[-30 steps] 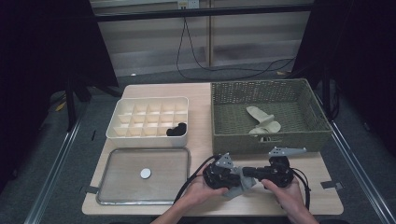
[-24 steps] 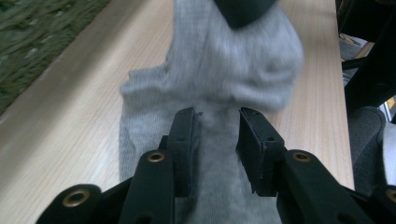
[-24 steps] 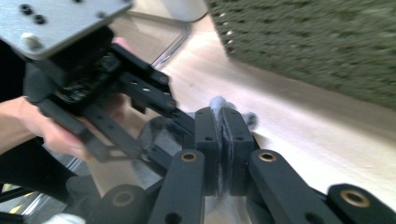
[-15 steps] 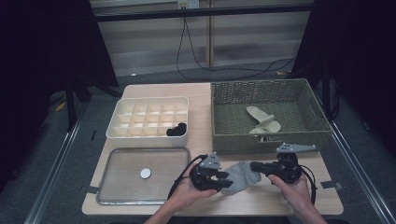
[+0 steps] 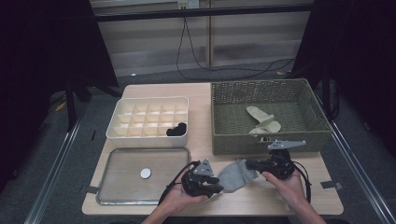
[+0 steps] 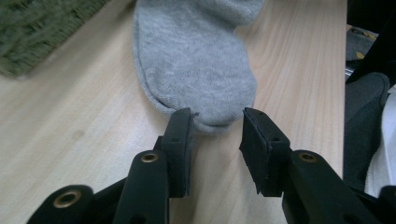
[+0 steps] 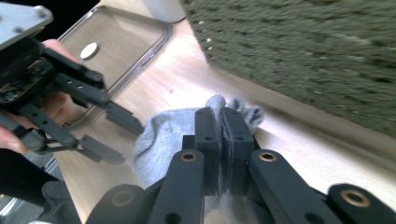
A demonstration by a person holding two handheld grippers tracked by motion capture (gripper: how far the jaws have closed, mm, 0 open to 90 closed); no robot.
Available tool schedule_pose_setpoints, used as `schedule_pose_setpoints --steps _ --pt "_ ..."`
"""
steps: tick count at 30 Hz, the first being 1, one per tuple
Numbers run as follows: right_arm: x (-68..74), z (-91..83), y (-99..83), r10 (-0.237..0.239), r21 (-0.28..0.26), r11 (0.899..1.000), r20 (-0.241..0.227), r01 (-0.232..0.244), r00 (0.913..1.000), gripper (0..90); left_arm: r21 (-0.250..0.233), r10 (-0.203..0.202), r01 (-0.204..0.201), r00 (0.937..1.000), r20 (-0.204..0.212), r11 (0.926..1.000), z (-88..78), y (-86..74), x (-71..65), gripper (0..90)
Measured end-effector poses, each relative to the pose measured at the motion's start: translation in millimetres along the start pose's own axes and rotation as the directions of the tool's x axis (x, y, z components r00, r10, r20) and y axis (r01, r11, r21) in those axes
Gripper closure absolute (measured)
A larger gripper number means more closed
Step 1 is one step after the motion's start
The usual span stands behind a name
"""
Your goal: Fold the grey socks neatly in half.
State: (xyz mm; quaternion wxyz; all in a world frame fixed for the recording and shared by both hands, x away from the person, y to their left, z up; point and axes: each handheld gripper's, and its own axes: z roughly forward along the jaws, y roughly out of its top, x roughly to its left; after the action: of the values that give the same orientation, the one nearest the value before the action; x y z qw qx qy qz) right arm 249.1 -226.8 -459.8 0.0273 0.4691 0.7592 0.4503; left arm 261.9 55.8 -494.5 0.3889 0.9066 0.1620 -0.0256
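Sock (image 5: 233,174) is lying on the tabletop (image 5: 205,100); your right hand-held gripper (image 5: 249,164) is pinching its cuff tight, while your left hand-held gripper (image 5: 219,185), jaws just opening, is gripping nothing.

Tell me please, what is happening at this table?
A person works a grey sock with two tongs near the table's front edge. The right tongs are clamped on one end of the sock. The left tongs have just been opening; their jaws stand apart at the other end, without pressing it. Two beige socks lie in the green basket.
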Motion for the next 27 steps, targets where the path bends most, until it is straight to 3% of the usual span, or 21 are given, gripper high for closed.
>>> schedule_pose_setpoints --steps 2,4,13,17,20,22,27 --pt "3.6 5.7 0.5 0.005 0.013 1.0 -0.028 -0.005 0.9996 86.6 -0.014 -0.008 0.009 0.9999 0.005 0.9999 0.6 -0.5 0.7 62.2" --pt "7.6 10.3 0.9 -0.005 0.026 1.0 -0.035 0.006 0.9994 86.6 0.01 0.008 -0.008 1.0 0.001 0.9999 -0.5 -0.3 2.6 62.0" --pt "18.8 35.1 4.8 -0.016 0.074 0.997 -0.07 0.021 0.9975 86.5 -0.006 -0.009 0.01 0.9998 0.019 0.9999 3.3 -0.1 3.8 61.7" --pt "26.7 51.2 3.2 -0.028 0.122 0.992 -0.082 0.038 0.9963 86.5 -0.007 -0.008 0.008 0.9997 0.025 0.9999 4.7 0.3 5.3 61.7" --pt "28.2 55.5 3.7 -0.024 0.134 0.99 -0.087 0.035 0.996 86.5 -0.007 -0.017 0.017 0.9995 0.027 0.9998 4.9 0.4 5.5 61.7" --pt "29.4 59.1 3.8 0.006 0.138 0.99 -0.111 0.01 0.9938 86.5 -0.01 -0.02 0.02 0.9995 0.026 0.9997 5.1 0.4 5.5 61.7" --pt "30.5 65.6 2.1 -0.032 0.147 0.988 -0.068 0.042 0.9972 86.4 -0.006 -0.016 0.016 0.9994 0.031 0.9999 4.8 0.6 6.5 61.7"
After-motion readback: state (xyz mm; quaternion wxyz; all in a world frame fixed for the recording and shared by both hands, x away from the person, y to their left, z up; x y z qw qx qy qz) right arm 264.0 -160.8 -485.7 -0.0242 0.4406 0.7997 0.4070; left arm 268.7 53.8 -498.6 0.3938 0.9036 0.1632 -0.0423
